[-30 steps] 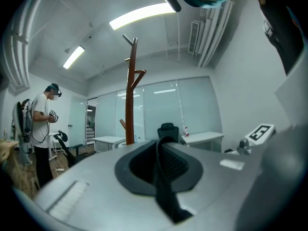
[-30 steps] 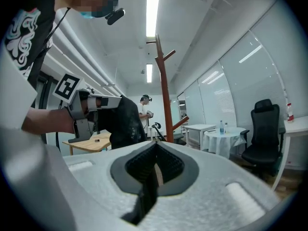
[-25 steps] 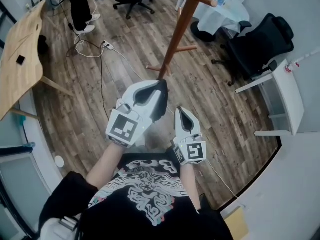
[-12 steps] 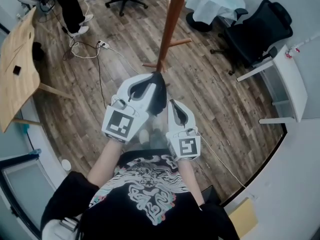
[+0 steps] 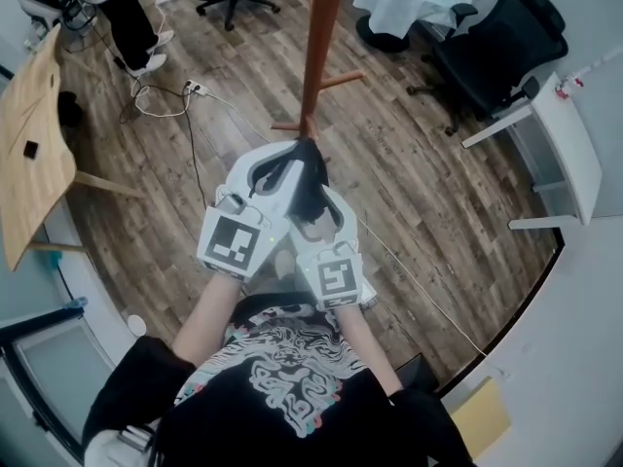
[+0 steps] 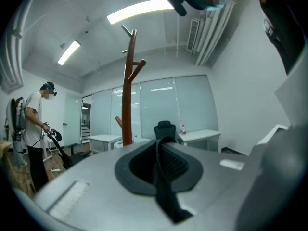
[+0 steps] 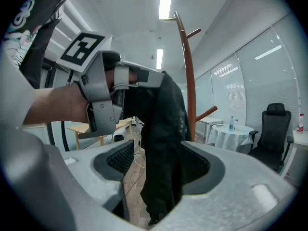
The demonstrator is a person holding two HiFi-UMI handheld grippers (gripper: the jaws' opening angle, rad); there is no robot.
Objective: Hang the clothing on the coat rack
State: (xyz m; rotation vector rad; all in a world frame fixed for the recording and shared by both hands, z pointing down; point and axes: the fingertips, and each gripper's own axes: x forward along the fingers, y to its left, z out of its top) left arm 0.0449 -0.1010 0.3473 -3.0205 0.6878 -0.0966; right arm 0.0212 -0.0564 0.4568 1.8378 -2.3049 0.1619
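Coat rack (image 5: 313, 56) stands just ahead of both claws, with its pegs higher than either one. The black clothing (image 7: 163, 129) dangles from the left claw (image 6: 159, 165), which is pinched tight on a strip of it. The right claw (image 7: 159, 163) is spread wide with the cloth hanging between its jaws, pads not pressing it. Looks like the regrip step to me, getting 2 holds before lifting. Next move is probably closing the right claw on the cloth, then raising it to a peg. Versus 1 second ago, the right claw was closed and off to the side. Now it's tucked beside the left, and its jaws have just been opening.
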